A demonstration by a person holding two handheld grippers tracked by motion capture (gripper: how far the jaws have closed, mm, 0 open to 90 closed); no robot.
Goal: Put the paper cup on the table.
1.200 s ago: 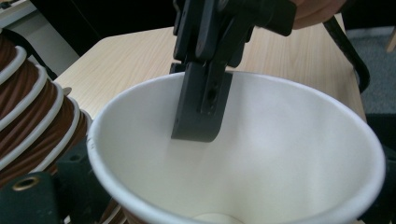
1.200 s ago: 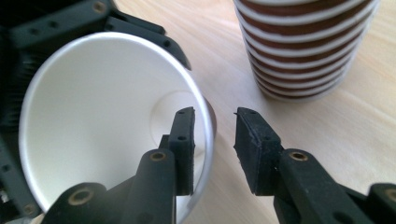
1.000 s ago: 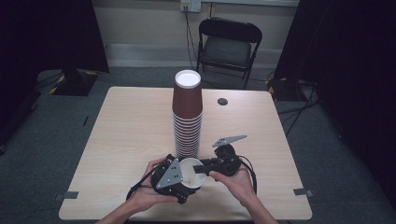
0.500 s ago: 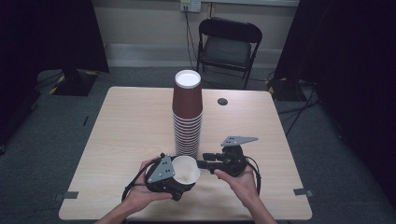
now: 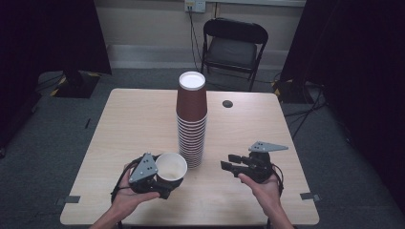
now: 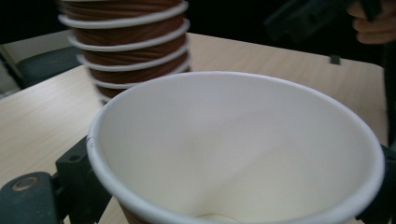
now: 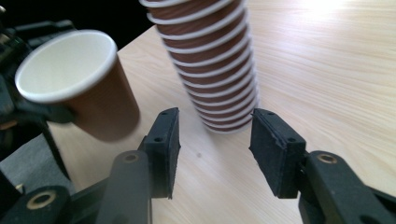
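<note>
High view: desk (image 5: 133, 124) with a tall cup stack (image 5: 192, 121) at centre.
Done: left gripper (image 5: 152, 177) clamps one separated cup (image 5: 170, 167) at 7 o'clock.
Right gripper (image 5: 235, 166): jaws just opening, empty, at 5 o'clock.
Left: placing that cup, I judge.

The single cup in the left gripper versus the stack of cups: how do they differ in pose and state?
The single cup is gripped by the left gripper, mouth up; the stack of cups stands on the table ungripped, bases up. The single cup is held off the table; the stack rests on it. Both are brown outside, with white rims.
</note>
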